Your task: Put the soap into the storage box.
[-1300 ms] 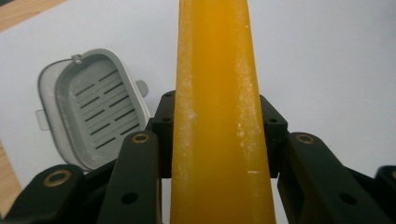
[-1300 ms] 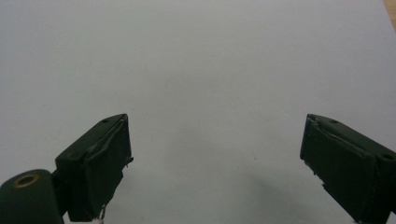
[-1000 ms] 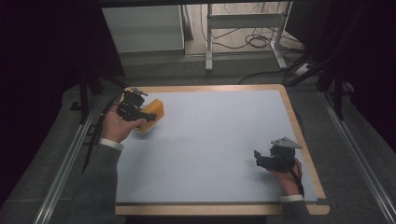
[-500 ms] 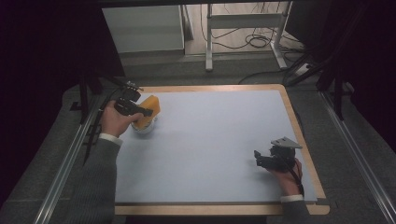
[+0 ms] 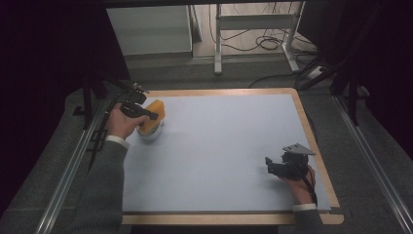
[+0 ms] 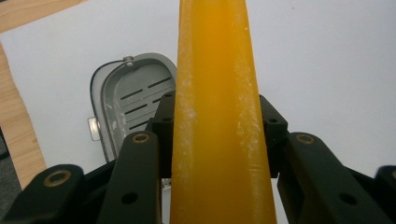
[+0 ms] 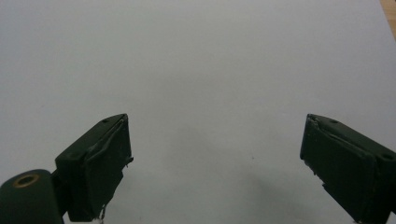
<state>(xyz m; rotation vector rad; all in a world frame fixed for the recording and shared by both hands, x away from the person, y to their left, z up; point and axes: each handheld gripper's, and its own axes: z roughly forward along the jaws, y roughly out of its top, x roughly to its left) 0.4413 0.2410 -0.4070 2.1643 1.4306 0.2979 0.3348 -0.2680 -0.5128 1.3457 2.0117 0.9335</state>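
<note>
The left gripper [image 5: 155, 117] is clamped on an orange slab [image 6: 219, 116], which runs upright between its fingers [image 6: 163, 126]; beyond and below them a grey dish [image 6: 126, 100] lies on the table [image 5: 219, 146]. The right gripper [image 5: 269, 165], jaws wide apart and holding nothing, rests on the table well apart.

Yellow-orange block [image 6: 219, 121], grey slotted container [image 6: 133, 100] (perhaps white-rimmed), pale blue mat [image 5: 219, 146].
</note>
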